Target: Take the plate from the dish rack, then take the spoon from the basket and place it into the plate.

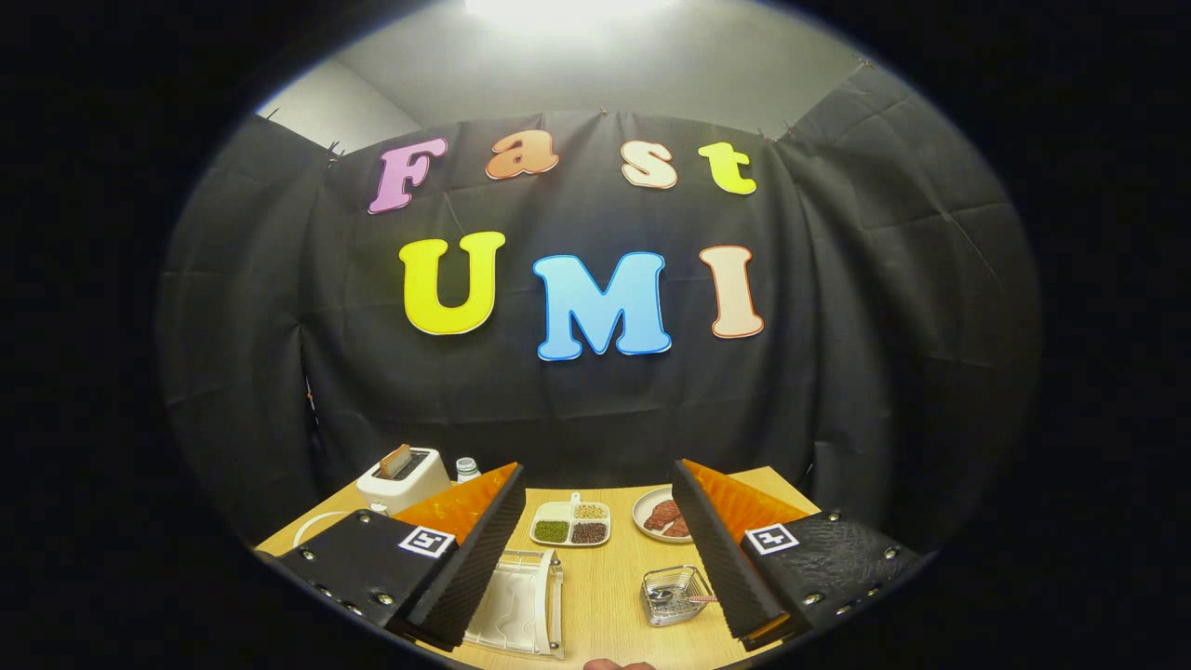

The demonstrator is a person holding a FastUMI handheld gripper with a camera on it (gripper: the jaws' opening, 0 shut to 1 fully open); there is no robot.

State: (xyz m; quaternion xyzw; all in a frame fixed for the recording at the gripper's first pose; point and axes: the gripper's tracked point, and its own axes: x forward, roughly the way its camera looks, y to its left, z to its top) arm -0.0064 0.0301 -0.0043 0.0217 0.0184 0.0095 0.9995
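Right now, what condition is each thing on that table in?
gripper: open, fingers wide apart, holding nothing.
dish rack: on the table, between the fingers; plate hard to make out.
basket: holds the spoon.
toaster: bread sticking up.
divided tray: compartments filled.
round plate: has meat.

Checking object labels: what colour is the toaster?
White toaster, beyond the open fingers; gripper view.

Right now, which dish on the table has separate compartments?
The white divided tray, beyond the open jaws, holding green, pale and dark fillings. The round plate to its right carries meat and has no dividers.
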